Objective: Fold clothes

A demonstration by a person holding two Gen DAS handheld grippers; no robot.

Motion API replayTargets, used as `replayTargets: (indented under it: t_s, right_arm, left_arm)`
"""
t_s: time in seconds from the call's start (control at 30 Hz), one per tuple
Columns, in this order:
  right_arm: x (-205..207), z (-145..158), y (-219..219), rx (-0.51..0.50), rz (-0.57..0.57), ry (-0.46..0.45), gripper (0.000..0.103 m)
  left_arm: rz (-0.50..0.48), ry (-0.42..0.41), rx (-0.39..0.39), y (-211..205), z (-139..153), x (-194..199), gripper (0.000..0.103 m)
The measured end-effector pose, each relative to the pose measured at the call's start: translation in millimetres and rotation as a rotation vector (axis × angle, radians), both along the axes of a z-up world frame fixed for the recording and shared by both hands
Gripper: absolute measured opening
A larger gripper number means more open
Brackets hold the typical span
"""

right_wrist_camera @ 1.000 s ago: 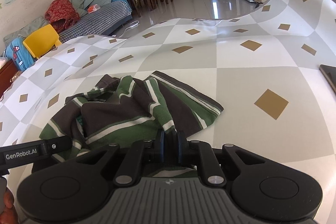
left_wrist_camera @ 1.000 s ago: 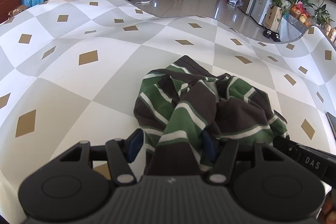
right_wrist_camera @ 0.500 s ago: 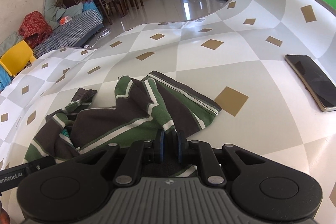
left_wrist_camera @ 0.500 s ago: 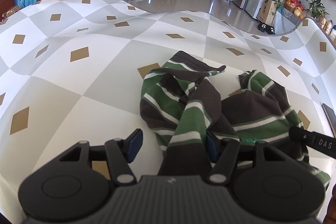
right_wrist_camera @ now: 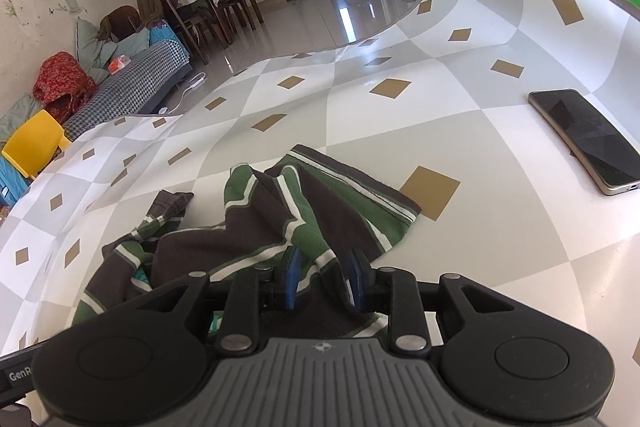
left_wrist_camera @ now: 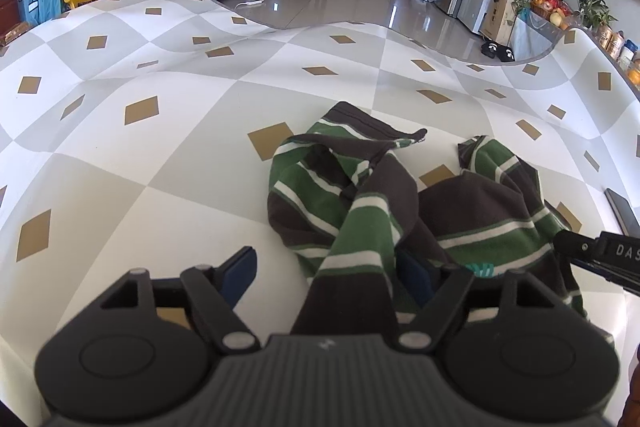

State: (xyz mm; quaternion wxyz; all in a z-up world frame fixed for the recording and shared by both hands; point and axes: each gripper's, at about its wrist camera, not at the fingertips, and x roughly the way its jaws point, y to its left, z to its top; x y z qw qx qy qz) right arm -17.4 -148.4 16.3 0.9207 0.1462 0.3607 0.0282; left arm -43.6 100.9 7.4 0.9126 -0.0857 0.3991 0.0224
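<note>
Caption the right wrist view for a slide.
Right gripper, jaws just opening, straddles a crumpled green-striped shirt on the checkered tablecloth; a phone lies nearby.

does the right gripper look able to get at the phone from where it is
Probably yes. The phone lies bare on the table, off to the right gripper's right, nothing between. Its jaws, just opening, straddle the striped shirt without pressing.

Each black plastic hand-held gripper [left_wrist_camera: 332,277] [right_wrist_camera: 323,281] is built with blue pads [left_wrist_camera: 240,273], silver screws and a ribbed grey body.
</note>
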Motion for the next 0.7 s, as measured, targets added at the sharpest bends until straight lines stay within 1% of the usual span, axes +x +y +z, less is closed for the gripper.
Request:
replayTargets:
  t_s: [0.13,0.43,0.6,0.7]
  right_arm:
    - [0.3,2.9,-1.2,0.013,-0.009,-0.009,0.030]
    - [3.7,3.9,-9.8,0.055,-0.037,-0.003,0.032]
    - [8.3,3.0,-14.9,0.041,-0.052,-0.002,0.032]
    - [12.0,0.4,-17.4,0.032,-0.055,0.007,0.032]
  left_arm:
    - [-0.011,-0.022,0.007,-4.8,5.5,-1.4,0.084]
    - [0.003,-0.010,-0.028,-5.5,5.1,2.2,0.088]
    - [0.010,-0.007,-0.030,-6.0,3.6,3.9,0.091]
    - [0.013,-0.005,-0.035,-6.0,3.2,5.1,0.091]
